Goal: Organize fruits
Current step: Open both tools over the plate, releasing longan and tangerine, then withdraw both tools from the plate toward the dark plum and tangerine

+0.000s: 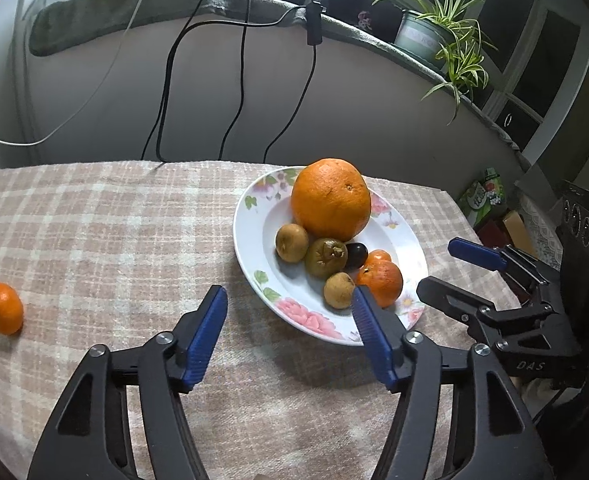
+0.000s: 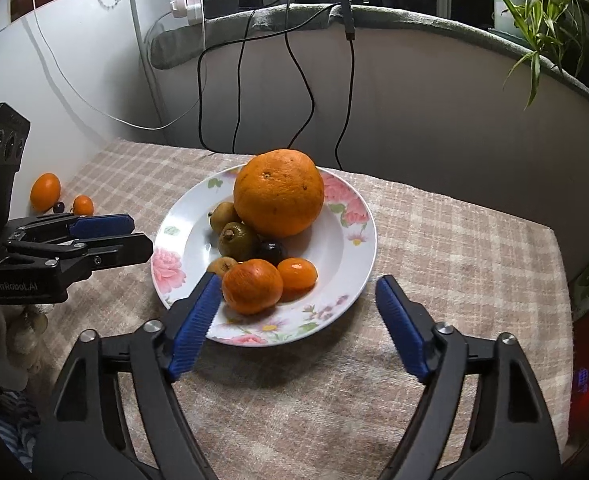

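A: Right, status. Both tools are released: left gripper (image 1: 290, 310) has its blue fingers (image 1: 208, 332) spread over bare checked cloth (image 1: 94, 220), nothing between them. Right gripper (image 2: 298, 300) stands wider, fingers (image 2: 400, 326) straddling the near rim of the floral plate (image 2: 346, 248), not pressing on anything.

B: Fruit count?

A: On the plate: 1 large orange (image 2: 278, 192) at the back, 3 dull green-brown fruits, 1 dark round one (image 2: 271, 251), 2 small tangerines (image 2: 252, 286) at the front. Off the plate: a loose tangerine (image 1: 3, 308) well to the left on the desk. Right wrist view shows more strays at the far left edge: 2 orange fruits (image 2: 45, 191) and a small dark one between them, mostly hidden behind the left tool.

B: So the step in hand?

A: My read: fetch the strays, left side first. That loose tangerine is the left tool's job.

B: How to do it well?

A: Swing left, come down over it, and centre it between the pads before closing. It's round on soft cloth, so an off-centre pinch would likely roll it away. Squeeze gently; the skin looks soft.

B: And the drop?

A: Bare plate on the left, away from the pile. The large orange leans on the small fruit; a bump could send them rolling. Keep the right tool clear of the rim.
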The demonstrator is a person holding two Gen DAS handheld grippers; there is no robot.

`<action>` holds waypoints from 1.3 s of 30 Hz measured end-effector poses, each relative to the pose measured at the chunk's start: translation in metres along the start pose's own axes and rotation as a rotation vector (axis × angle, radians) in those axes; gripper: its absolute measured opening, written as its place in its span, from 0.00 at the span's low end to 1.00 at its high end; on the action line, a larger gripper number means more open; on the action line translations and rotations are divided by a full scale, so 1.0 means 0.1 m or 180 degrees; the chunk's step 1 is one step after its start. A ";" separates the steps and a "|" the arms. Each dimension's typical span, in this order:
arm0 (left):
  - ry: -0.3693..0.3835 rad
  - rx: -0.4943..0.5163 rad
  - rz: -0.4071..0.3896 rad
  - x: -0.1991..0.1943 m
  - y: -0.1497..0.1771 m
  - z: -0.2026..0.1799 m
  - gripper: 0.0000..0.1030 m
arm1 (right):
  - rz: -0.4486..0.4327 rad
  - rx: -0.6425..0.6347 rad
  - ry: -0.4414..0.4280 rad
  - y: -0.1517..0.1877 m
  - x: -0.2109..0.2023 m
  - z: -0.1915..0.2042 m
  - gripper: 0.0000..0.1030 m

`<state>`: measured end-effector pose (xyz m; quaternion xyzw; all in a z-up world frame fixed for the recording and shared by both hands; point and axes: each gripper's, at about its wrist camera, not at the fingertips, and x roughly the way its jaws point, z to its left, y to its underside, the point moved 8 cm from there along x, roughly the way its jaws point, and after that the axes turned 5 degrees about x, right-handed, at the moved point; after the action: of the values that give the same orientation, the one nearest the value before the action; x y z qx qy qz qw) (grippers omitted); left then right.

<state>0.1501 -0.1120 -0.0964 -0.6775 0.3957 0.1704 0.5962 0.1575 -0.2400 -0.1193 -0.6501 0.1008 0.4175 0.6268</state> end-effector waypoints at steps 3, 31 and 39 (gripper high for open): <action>-0.0040 0.0005 0.0018 0.00 0.00 0.01 0.70 | -0.0006 0.0005 0.0010 -0.01 -0.01 0.01 0.85; -0.0267 -0.0209 -0.0180 -0.48 0.09 0.51 0.73 | -0.0119 -0.0255 -0.0330 -0.35 -0.06 0.76 0.91; -0.0502 -0.0341 -0.0242 -0.66 0.16 0.88 0.73 | -0.0088 -0.0336 -0.0529 -0.46 0.07 1.12 0.91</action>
<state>0.1184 -0.0068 -0.0808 -0.7074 0.3119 0.2213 0.5944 0.1450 -0.1279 -0.0754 -0.6467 0.0172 0.4660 0.6036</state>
